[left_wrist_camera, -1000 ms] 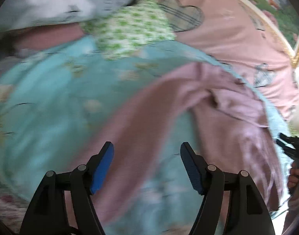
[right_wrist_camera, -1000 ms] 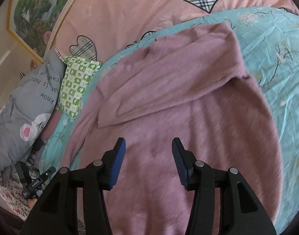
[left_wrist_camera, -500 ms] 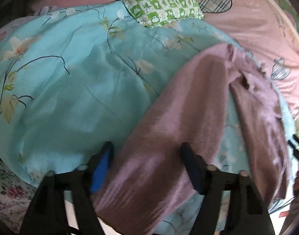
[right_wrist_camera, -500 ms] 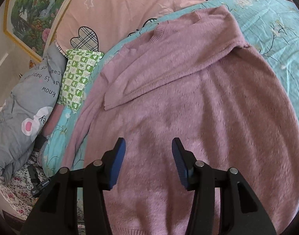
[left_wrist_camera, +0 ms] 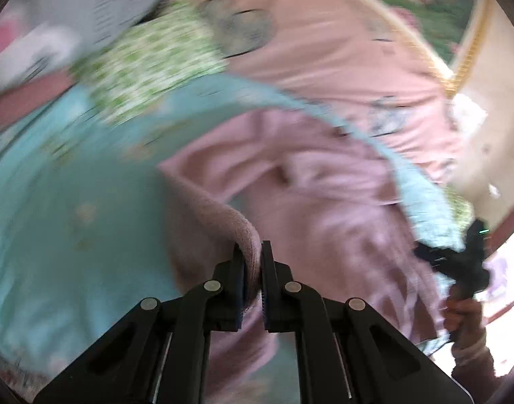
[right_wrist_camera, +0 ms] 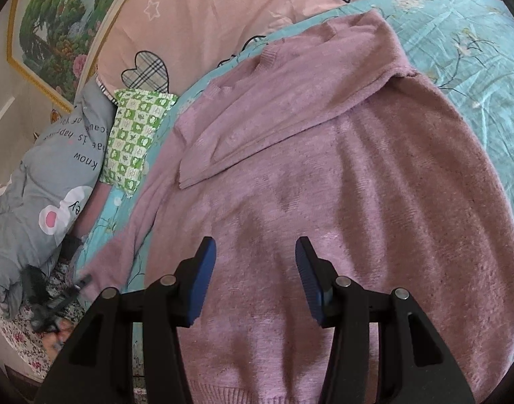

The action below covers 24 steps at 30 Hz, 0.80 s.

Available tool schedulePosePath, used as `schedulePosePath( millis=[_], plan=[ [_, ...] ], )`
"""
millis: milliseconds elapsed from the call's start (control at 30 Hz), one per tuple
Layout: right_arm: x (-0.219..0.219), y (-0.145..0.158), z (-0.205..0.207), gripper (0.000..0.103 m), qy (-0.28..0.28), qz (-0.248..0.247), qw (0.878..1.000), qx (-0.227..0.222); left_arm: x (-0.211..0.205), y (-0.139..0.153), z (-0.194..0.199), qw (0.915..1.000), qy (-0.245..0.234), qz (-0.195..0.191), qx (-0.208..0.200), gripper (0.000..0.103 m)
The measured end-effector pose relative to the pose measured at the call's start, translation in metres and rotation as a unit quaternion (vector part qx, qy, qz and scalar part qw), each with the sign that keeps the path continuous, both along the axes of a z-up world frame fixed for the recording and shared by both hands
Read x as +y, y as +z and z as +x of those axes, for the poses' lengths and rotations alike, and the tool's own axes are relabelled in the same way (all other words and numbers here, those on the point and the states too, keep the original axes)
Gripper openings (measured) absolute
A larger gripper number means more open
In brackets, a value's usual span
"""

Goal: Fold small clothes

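Observation:
A pink knit sweater (right_wrist_camera: 357, 185) lies spread on a turquoise floral quilt (right_wrist_camera: 475, 54). One sleeve (right_wrist_camera: 290, 101) is folded across its chest. My left gripper (left_wrist_camera: 251, 252) is shut on the end of the other sleeve (left_wrist_camera: 223, 208) and lifts it off the quilt; this view is blurred. It shows small at the left edge of the right wrist view (right_wrist_camera: 71, 289). My right gripper (right_wrist_camera: 255, 262) is open and empty above the sweater's lower body, near the hem.
A green checked pillow (right_wrist_camera: 132, 141) and a grey bunny-print duvet (right_wrist_camera: 48, 195) lie beyond the sweater's left side. A pink sheet with plaid hearts (right_wrist_camera: 257, 10) covers the far bed. A framed painting (right_wrist_camera: 55, 17) hangs behind.
My left gripper has closed on the sleeve end and raised it. The right gripper has stayed open over the sweater, barely moving.

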State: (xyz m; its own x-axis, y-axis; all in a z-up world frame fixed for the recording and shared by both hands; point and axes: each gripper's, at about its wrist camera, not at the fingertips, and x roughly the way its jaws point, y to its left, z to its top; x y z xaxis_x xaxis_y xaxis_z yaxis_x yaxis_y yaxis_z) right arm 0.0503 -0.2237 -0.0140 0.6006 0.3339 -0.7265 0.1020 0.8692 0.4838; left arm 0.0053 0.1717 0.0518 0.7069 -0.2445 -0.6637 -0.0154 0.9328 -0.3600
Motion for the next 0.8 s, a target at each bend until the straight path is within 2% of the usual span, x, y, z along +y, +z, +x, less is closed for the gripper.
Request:
schedulePosePath(
  millis=[133,233,300,400,567,667,733,800],
  plan=[
    [-0.014,0.002,-0.005,0.05,-0.016,0.005,1.0,-0.008,-0.065,0.032,0.044,0.9968,-0.072,-0.009,-0.033,0.005],
    [-0.028,0.004,-0.009,0.05,-0.031,0.008,0.999,-0.011,-0.123,0.038,0.084,0.9913,-0.126,-0.004,-0.04,0.005],
    [-0.041,0.005,-0.013,0.05,-0.045,0.012,0.999,-0.013,-0.161,0.033,0.112,0.9876,-0.154,0.002,-0.034,0.005],
    [-0.055,0.007,-0.017,0.05,-0.062,0.008,0.998,-0.017,-0.213,0.009,0.157,0.9819,-0.189,0.001,-0.011,0.006],
    [-0.085,0.006,-0.024,0.05,-0.096,-0.005,0.995,-0.009,-0.266,-0.04,0.211,0.9773,-0.208,0.022,0.032,0.007],
    [-0.096,0.003,-0.026,0.051,-0.114,-0.016,0.993,0.005,-0.27,-0.066,0.223,0.9751,-0.211,0.025,0.063,0.018],
    [-0.098,0.001,-0.024,0.06,-0.116,-0.02,0.993,0.01,-0.261,-0.069,0.219,0.9757,-0.208,0.008,0.069,0.034],
    [-0.095,0.0,-0.022,0.066,-0.11,-0.024,0.994,0.006,-0.246,-0.065,0.206,0.9777,-0.201,-0.005,0.061,0.042]
  ],
)
